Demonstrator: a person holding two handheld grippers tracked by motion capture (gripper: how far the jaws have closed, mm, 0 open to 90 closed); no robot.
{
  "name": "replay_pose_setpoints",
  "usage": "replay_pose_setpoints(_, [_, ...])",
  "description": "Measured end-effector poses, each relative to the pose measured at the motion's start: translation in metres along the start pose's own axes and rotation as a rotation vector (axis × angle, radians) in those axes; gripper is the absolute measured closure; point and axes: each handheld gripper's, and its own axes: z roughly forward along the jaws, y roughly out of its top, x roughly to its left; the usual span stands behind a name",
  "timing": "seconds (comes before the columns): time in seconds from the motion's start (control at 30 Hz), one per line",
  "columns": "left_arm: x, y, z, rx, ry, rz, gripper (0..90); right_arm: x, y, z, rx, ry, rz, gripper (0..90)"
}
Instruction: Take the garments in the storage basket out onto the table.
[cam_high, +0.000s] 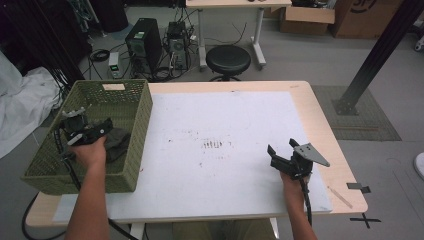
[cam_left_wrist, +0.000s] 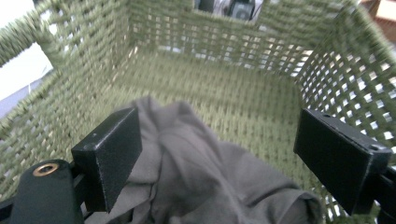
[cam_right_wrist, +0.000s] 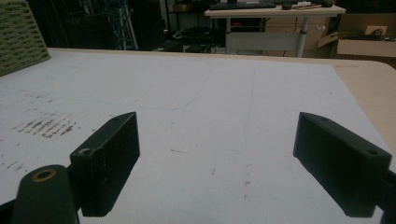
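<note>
1. My left gripper (cam_left_wrist: 219, 154) hangs inside the green woven basket (cam_left_wrist: 224, 88), its two black jaws spread wide apart and clamped on nothing.
2. Between those jaws, and just below them, lies one dark grey cloth (cam_left_wrist: 196, 172), crumpled in folds on the basket floor. In the left gripper view its left edge lies right beside the left jaw; I cannot tell whether they touch. The right jaw stands apart from it.
3. From the high view, my left gripper (cam_high: 82, 127) sits over the near half of the basket (cam_high: 132, 107), and the cloth (cam_high: 117, 142) shows just to its right, against the basket's right wall.
4. My right gripper (cam_right_wrist: 217, 158) hovers low over the white mat (cam_right_wrist: 210, 93), jaws likewise wide apart with nothing between them.
5. In the high view that right gripper (cam_high: 282, 152) is near the right front part of the mat (cam_high: 225, 125), well apart from the basket and the cloth.
6. Count: two grippers, one in each of my hands; one basket; one cloth; one white mat.
7. The basket stands at the left end of the table (cam_high: 325, 120), overhanging the mat's left edge.
8. Farther off on the floor beyond the table stand one black round stool (cam_high: 228, 60) and two computer towers (cam_high: 145, 42).
</note>
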Motion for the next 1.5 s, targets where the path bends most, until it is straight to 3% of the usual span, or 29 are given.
replay_pose_setpoints(0.13, [0.0, -0.001, 0.011, 0.062, -0.006, 0.001, 15.8, 0.0, 0.0, 0.0, 0.004, 0.002, 0.0, 14.4])
replay_pose_setpoints(0.27, [0.003, -0.003, 0.022, 0.157, 0.03, 0.008, 16.2, 0.001, 0.0, 0.0, 0.003, 0.003, -0.012, 14.5])
replay_pose_setpoints(0.4, [0.007, -0.004, 0.031, 0.215, 0.055, -0.004, 16.6, 0.0, 0.0, 0.0, 0.004, 0.002, -0.005, 14.5])
replay_pose_setpoints(0.5, [0.007, -0.006, 0.036, 0.265, 0.067, 0.016, 16.5, 0.0, 0.0, 0.0, 0.005, 0.001, -0.003, 14.6])
replay_pose_setpoints(0.57, [0.007, -0.011, 0.042, 0.332, 0.081, 0.013, 15.7, 0.001, 0.0, 0.0, 0.007, 0.0, -0.006, 14.6])
replay_pose_setpoints(0.6, [0.008, -0.014, 0.045, 0.386, 0.107, 0.006, 15.7, 0.001, 0.0, 0.001, 0.009, 0.0, -0.007, 14.6])
replay_pose_setpoints(0.63, [0.01, -0.017, 0.048, 0.424, 0.119, -0.029, 15.5, 0.001, 0.0, 0.001, 0.01, -0.001, -0.007, 14.7])
replay_pose_setpoints(0.7, [0.015, -0.019, 0.052, 0.462, 0.1, -0.14, 15.0, 0.001, 0.0, 0.001, 0.01, -0.001, -0.008, 14.8])
replay_pose_setpoints(0.87, [0.014, -0.019, 0.056, 0.457, 0.104, -0.12, 11.4, 0.002, 0.0, 0.001, 0.01, -0.003, -0.016, 14.9])
replay_pose_setpoints(1.0, [0.009, -0.019, 0.062, 0.466, 0.112, -0.075, 8.2, 0.002, 0.0, 0.0, 0.004, -0.005, -0.015, 15.0])
replay_pose_setpoints(1.13, [0.009, -0.018, 0.063, 0.482, 0.123, -0.072, 10.7, 0.001, 0.0, 0.0, 0.007, -0.005, -0.012, 15.1])
replay_pose_setpoints(1.2, [0.009, -0.017, 0.062, 0.48, 0.119, -0.067, 17.1, 0.001, 0.0, 0.001, 0.011, -0.004, -0.013, 15.1])
replay_pose_setpoints(1.23, [0.01, -0.016, 0.06, 0.477, 0.088, -0.076, 22.8, 0.001, 0.0, 0.001, 0.012, -0.005, -0.013, 15.1])
replay_pose_setpoints(1.4, [0.01, -0.012, 0.054, 0.48, 0.035, -0.095, 58.8, 0.001, 0.0, 0.001, 0.015, -0.006, -0.012, 15.2])
replay_pose_setpoints(1.5, [0.011, -0.009, 0.051, 0.476, 0.021, -0.123, 65.8, 0.001, 0.0, 0.001, 0.01, -0.005, -0.006, 15.2])
